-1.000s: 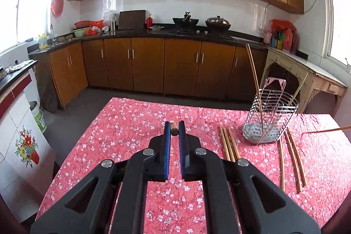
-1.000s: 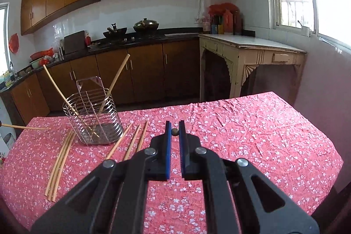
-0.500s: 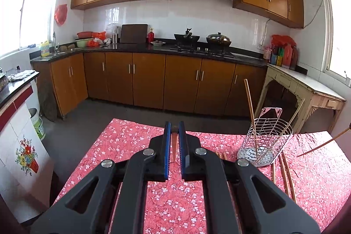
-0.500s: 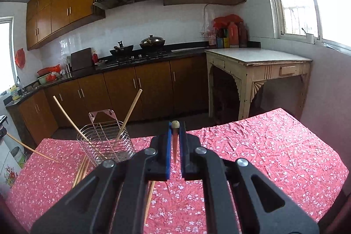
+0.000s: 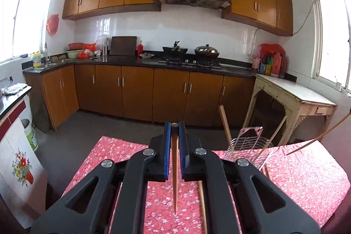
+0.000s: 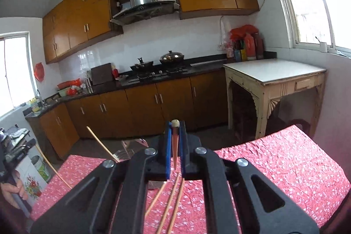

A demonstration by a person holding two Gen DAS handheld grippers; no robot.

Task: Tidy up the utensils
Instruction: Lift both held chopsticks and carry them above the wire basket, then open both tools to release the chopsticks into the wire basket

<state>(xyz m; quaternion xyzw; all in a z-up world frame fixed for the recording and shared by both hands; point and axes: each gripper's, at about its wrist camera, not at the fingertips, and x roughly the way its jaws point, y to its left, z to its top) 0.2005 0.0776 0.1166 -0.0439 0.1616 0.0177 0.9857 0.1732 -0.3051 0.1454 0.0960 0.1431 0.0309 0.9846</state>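
both grippers have risen over the last second: the red floral tablecloth [image 5: 122, 150] now sits lower in each wrist view and more of the kitchen cabinets shows. each chopstick has come off the table with its gripper, so pickup looks complete and transfer to the wire utensil basket [image 5: 250, 144] is judged the next step

the left gripper [image 5: 174, 126] is clamped on a chopstick [image 5: 174, 179] that hangs down between the blue pads, tip clear of the cloth. the right gripper [image 6: 175, 125] is likewise clamped on a chopstick with a pale rounded end [image 6: 175, 142], its tip pointing down

both grippers point slightly below level, toward the counter. the basket stands on the table ahead and to the right of the left gripper, already holding leaning chopsticks. loose chopsticks [image 6: 171, 207] remain on the cloth below the right gripper
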